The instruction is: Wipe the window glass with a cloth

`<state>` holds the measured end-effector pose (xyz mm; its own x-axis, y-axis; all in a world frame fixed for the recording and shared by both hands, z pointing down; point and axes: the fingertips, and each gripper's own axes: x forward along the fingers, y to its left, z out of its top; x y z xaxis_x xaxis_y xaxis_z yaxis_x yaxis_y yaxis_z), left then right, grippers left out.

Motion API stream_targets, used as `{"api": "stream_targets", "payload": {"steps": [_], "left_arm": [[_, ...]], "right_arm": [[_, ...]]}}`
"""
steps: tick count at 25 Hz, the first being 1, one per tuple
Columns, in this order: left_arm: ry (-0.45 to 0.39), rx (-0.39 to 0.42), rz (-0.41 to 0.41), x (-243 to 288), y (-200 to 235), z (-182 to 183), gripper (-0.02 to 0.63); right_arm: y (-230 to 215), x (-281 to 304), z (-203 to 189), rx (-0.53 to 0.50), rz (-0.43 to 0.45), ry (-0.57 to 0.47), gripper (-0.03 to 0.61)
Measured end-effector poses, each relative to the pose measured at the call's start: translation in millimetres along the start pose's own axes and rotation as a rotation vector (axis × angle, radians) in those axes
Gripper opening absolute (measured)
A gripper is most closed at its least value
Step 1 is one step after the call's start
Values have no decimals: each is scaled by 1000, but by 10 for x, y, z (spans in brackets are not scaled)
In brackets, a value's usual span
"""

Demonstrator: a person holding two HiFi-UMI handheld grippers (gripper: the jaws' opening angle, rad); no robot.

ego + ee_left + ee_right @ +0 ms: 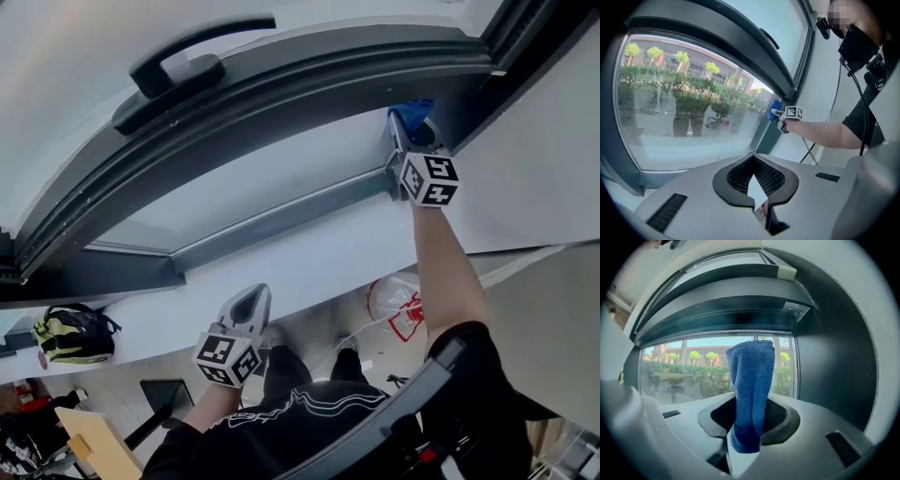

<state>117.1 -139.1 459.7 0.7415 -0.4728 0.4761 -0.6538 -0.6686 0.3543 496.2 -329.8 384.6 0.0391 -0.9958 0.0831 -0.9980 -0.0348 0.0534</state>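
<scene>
WINDOW, LOWER PANE: My right gripper (746, 430), jaws clamped on the blue cloth (751, 380), holds it up before the window glass (684, 376) near the dark frame (829, 362) corner. My left gripper (759, 199), jaws closed on nothing, hangs well apart. The nubby microfibre stands as a soft folded tube (only its lower end is pinched), so I judge a hard drag over smooth glass could pull it loose.

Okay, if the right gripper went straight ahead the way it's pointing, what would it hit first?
The blue cloth clamped in the right gripper leads, so it would press on the window glass, close to the dark frame on the right. Whether the cloth is touching the glass yet is unclear.
</scene>
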Motion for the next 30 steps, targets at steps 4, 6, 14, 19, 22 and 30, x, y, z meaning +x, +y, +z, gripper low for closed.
{"api": "stream_targets", "payload": {"steps": [4,6,14,19,22,30], "left_arm": [[4,-4,-8,87,-111,-33,6],[4,18,-6,99,-175,-42,6],[-48,13,27,-31,-95,-87,6],[-104,-39,33,-242,228,-137,6],[-130,-68,70,-533,619,-256,6],[-231,-256,206,-1499,1633,-629,6]], "right_arm": [[-56,35,11,-19,-4,9,121],[-47,19,1,-39,4,14,121],[510,-259,-58,-66,116,19,121],[1379,-504,-111,-72,237,41,121],[2194,-526,-113,-76,351,31,121],[4907,-408,-323,-77,739,23,121]]}}
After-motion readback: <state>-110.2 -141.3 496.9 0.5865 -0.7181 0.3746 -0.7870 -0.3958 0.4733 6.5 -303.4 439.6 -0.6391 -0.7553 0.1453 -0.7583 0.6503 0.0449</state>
